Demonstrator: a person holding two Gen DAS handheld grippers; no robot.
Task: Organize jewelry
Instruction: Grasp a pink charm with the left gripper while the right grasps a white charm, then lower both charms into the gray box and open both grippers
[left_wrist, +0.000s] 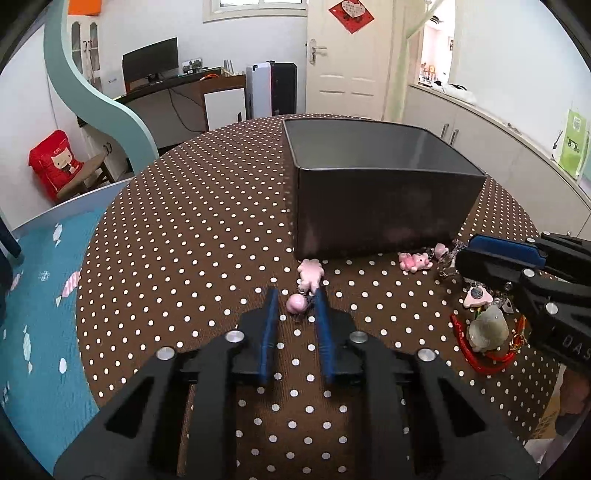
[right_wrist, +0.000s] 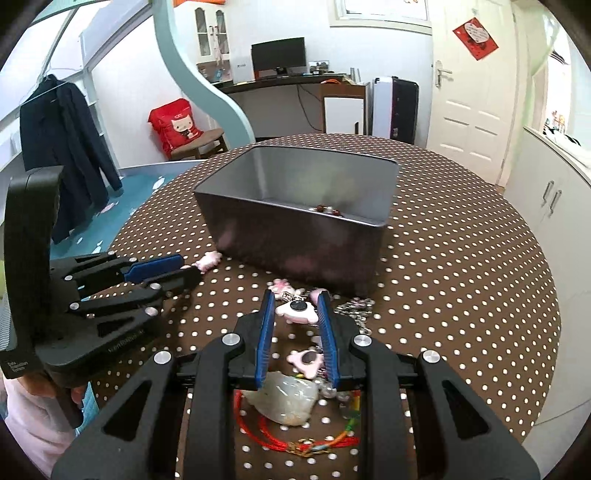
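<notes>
Two grippers are down over the spotted tablecloth (left_wrist: 184, 240), each with its jaws drawn close. Nearest the right wrist camera, a pale jade pendant (right_wrist: 288, 400) lies on a loop of red cord (right_wrist: 258, 424), and just beyond it sits a pink charm with a dark centre (right_wrist: 308, 360). The right gripper (right_wrist: 296, 306) has only a narrow gap between its blue pads, and a white-and-pink charm (right_wrist: 297, 310) fills that gap from pad to pad. Whether the pads pinch it or it simply lies on the cloth beneath them cannot be told. A silver chain (right_wrist: 354, 310) is heaped just to its right.

Over on the left, the left gripper (left_wrist: 296, 293) reaches the cloth with a pink bead (left_wrist: 295, 303) between its pads. The jaws are nearly together, yet a strip of cloth shows between the bead and the left-hand pad, so the bead is not pinched. Just past the tips lies a pink flower-shaped charm (left_wrist: 311, 273), close to the foot of the grey box (left_wrist: 380, 206). A small pink pig charm (left_wrist: 415, 261) rests by the box's front wall too.

The box stands open-topped mid-table, with a few dark red beads (right_wrist: 327, 209) on its floor. Beyond, a white door (left_wrist: 347, 59) closes the room.
</notes>
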